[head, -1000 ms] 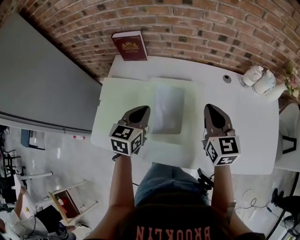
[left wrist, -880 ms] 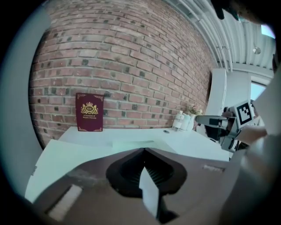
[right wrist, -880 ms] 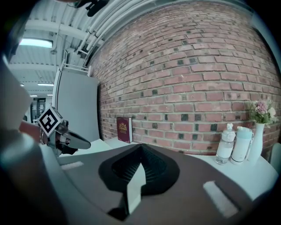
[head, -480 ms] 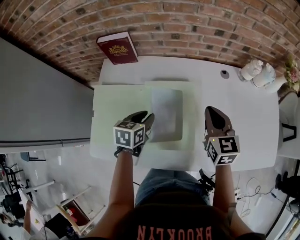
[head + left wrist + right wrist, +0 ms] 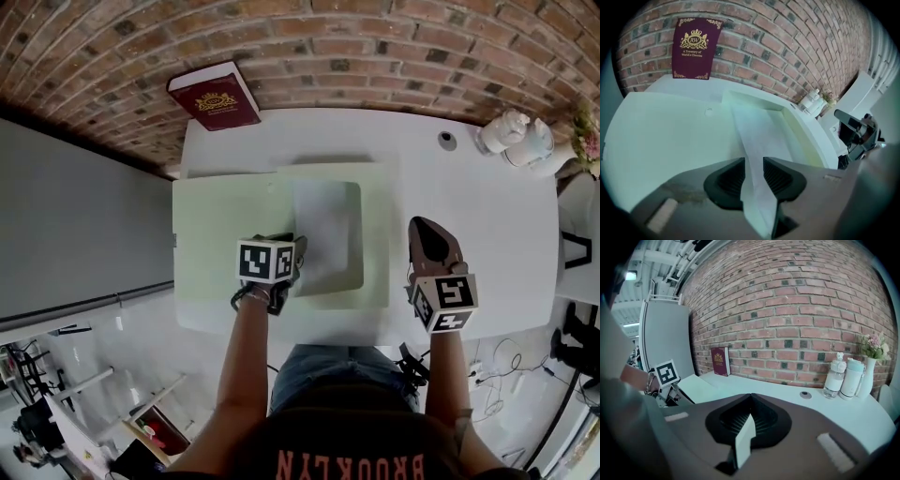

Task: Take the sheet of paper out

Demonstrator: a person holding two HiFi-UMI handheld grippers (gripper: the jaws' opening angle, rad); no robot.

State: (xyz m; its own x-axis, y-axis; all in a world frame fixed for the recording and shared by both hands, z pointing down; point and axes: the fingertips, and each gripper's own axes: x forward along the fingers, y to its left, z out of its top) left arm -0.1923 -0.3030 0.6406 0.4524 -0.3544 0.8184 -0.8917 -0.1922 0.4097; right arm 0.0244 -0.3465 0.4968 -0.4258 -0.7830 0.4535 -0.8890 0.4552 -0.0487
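Observation:
A pale green folder (image 5: 220,244) lies open on the white table (image 5: 487,234), and a white sheet of paper (image 5: 328,234) rests in its right half. My left gripper (image 5: 292,251) points steeply down at the sheet's near left corner. In the left gripper view its jaws (image 5: 754,161) stand open with a narrow gap, and the sheet (image 5: 757,133) runs away from that gap into the folder (image 5: 670,131). Whether the pads touch the paper, I cannot tell. My right gripper (image 5: 424,225) hovers right of the folder, shut and empty (image 5: 751,397).
A maroon book (image 5: 214,96) leans against the brick wall at the back left. Two bottles (image 5: 506,136) and a vase with flowers (image 5: 869,376) stand at the back right, near a small round grommet (image 5: 448,141). The table's near edge is close to both grippers.
My left gripper has dropped and tipped downward onto the sheet's near left corner. The right gripper has sunk a little and stayed shut.

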